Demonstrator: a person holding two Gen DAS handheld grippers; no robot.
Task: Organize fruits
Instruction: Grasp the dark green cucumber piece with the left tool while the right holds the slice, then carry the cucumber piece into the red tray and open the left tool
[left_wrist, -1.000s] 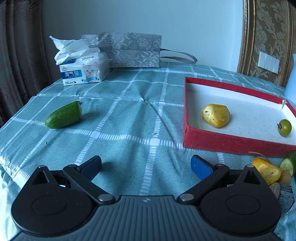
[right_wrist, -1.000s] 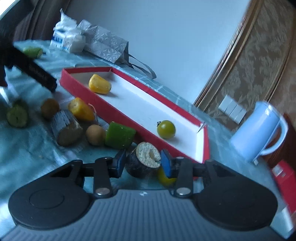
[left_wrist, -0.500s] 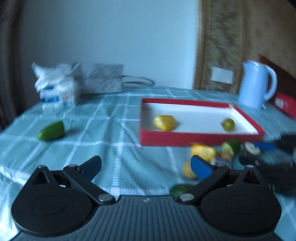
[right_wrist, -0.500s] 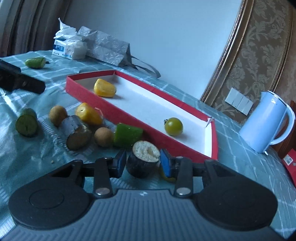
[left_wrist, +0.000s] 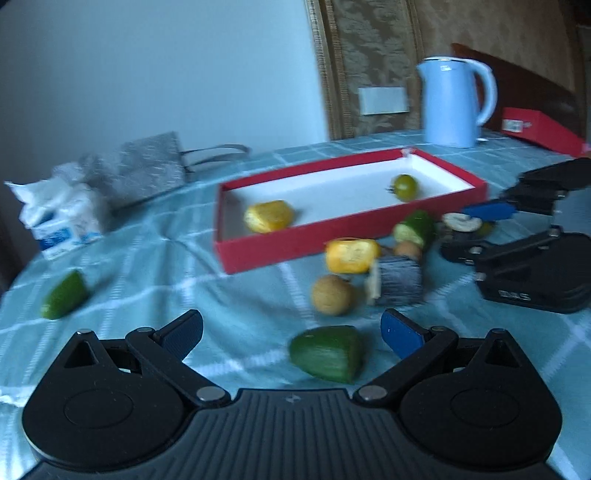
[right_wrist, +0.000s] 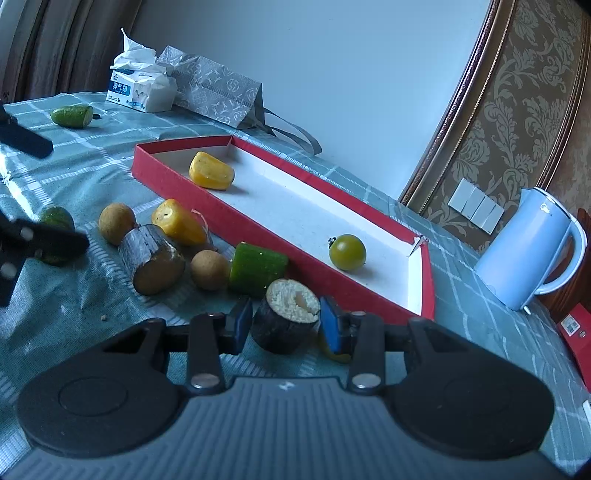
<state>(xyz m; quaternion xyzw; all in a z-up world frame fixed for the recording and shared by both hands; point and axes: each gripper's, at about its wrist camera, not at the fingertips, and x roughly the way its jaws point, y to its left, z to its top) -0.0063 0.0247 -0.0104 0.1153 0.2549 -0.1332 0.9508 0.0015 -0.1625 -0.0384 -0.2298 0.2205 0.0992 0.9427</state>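
The right tool (right_wrist: 283, 325) grips a dark-skinned, pale-cored cut cylinder (right_wrist: 286, 320) just outside the red-walled white tray (right_wrist: 221, 218), which lies ahead; the left tool (left_wrist: 291, 332) gapes wide over a green cucumber stub (left_wrist: 327, 353).

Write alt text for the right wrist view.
The right gripper is shut on a dark, pale-cored cut piece beside the red tray, which holds a yellow piece and a green tomato. More cut produce lies on the teal checked cloth.
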